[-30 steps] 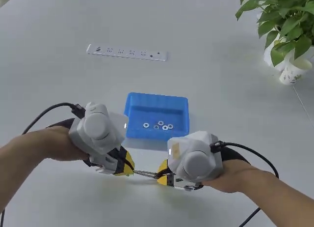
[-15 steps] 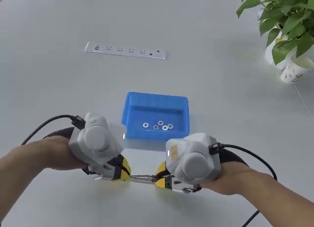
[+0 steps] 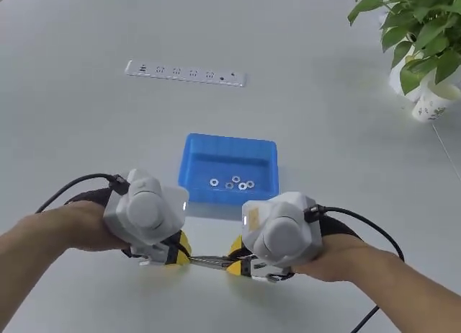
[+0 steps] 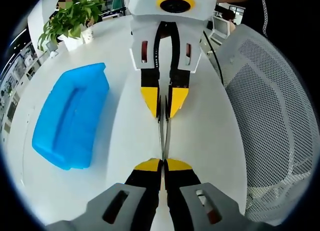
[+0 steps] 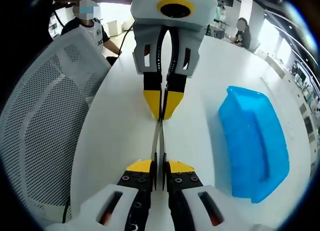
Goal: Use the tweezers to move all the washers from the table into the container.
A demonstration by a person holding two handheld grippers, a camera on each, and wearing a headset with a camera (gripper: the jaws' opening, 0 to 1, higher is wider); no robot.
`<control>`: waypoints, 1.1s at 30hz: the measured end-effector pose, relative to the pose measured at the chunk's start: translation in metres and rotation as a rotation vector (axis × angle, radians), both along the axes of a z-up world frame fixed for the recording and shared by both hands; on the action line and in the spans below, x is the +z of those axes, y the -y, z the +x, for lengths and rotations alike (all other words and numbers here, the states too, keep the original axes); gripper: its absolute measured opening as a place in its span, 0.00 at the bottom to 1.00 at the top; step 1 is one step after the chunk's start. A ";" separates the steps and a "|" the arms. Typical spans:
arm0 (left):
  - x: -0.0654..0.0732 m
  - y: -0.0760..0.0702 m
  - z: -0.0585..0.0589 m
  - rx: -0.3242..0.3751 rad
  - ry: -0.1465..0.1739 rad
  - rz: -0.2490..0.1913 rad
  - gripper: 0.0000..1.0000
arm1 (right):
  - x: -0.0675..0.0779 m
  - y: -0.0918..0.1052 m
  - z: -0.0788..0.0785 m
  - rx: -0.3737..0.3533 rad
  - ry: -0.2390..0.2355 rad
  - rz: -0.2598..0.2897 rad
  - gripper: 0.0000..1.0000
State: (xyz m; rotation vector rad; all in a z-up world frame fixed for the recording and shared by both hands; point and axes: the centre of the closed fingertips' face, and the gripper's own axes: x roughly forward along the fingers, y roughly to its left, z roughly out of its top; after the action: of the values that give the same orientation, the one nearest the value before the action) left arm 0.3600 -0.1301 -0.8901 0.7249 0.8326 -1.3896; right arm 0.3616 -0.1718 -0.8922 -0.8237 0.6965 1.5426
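Tweezers point(image 4: 163, 136) run straight from one gripper to the other over the white table point(image 3: 86, 131). On one end the left gripper point(image 4: 162, 165) has its yellow fingers pressed together on the metal. On the other end the right gripper point(image 5: 159, 167) pinches the tweezers with its fingers a sliver apart, the metal between them.

The left gripper view has the blue container point(image 4: 70, 121) to the left of its fingers, outer wall showing; the right gripper view has it to the right of its fingers. The head view looks down into the container just beyond both pairs of fingers, where several washers point(image 3: 232, 183) lie on its floor.

Both gripper views catch a mesh chair back point(image 5: 50, 116) on the side of the fingers away from the container. The head view adds a power strip point(image 3: 186, 75) and a potted plant point(image 3: 418, 30) well past the container.
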 end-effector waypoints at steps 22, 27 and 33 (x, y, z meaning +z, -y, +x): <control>0.005 0.002 0.002 0.006 0.009 0.000 0.11 | 0.004 0.003 0.003 -0.005 0.015 0.006 0.20; 0.012 -0.006 0.005 0.016 0.020 0.006 0.18 | 0.012 0.005 0.007 -0.018 0.022 0.025 0.28; 0.029 -0.015 0.010 0.103 0.024 -0.044 0.27 | 0.031 0.014 0.021 -0.088 0.036 0.069 0.34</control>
State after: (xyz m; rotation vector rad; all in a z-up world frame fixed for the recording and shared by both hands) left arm 0.3698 -0.1147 -0.8611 0.6547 0.8071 -1.3013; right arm 0.3824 -0.1862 -0.8612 -0.7572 0.6414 1.4616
